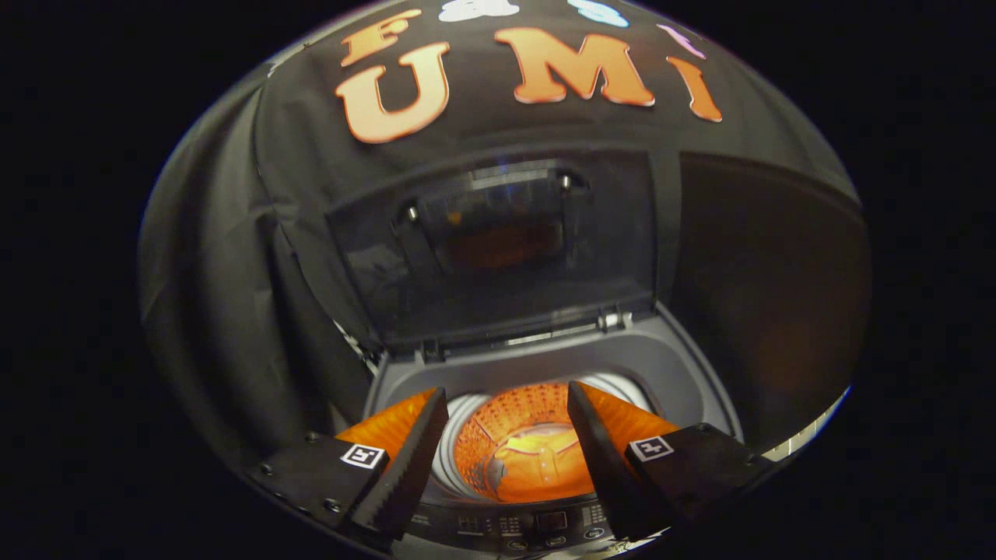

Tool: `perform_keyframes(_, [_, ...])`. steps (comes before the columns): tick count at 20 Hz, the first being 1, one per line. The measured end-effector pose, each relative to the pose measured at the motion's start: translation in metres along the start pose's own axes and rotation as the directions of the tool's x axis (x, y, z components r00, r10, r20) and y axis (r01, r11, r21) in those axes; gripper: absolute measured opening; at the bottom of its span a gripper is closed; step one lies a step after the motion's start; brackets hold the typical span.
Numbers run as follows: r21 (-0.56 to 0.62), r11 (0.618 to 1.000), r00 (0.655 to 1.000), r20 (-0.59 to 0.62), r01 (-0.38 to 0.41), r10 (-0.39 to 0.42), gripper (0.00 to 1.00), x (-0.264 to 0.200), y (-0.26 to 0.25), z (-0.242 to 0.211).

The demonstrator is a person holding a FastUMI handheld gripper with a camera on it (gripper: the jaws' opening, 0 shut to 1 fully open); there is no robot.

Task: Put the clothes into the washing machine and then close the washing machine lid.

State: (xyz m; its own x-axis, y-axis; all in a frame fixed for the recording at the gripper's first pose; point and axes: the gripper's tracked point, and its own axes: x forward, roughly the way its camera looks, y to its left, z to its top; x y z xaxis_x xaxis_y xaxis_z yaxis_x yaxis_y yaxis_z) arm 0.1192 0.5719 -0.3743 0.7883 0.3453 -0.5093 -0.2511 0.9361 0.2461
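Clothes (537, 467) lie in the drum; gripper (506, 459) gapes empty, and may clip the raised lid (498, 249) reaching up.

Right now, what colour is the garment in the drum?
Orange garment, seen in the gripper view between the open fingers.

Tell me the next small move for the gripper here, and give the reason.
Probably lift the gripper up and forward toward the raised lid, to pull it down. The garment already lies in the drum, seen between the open fingers, which hold nothing. The lid stands upright beyond them on its hinges, so closing it looks like the step left.
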Motion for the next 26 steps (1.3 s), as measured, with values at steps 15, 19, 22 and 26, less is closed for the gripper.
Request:
perform_keyframes(15, [-0.145, 0.989, 0.933, 0.356, -0.006, 0.058, 0.98, -0.033, 0.02, 0.271])
perform_keyframes(19, [-0.155, 0.988, 0.955, 0.295, 0.006, 0.04, 0.98, 0.03, 0.006, 0.284])
perform_keyframes(22, [-0.113, 0.994, 0.977, 0.21, -0.003, 0.027, 0.99, 0.083, -0.008, 0.274])
perform_keyframes(26, [-0.077, 0.997, 0.993, 0.12, 0.019, -0.01, 0.98, 0.127, -0.022, 0.255])
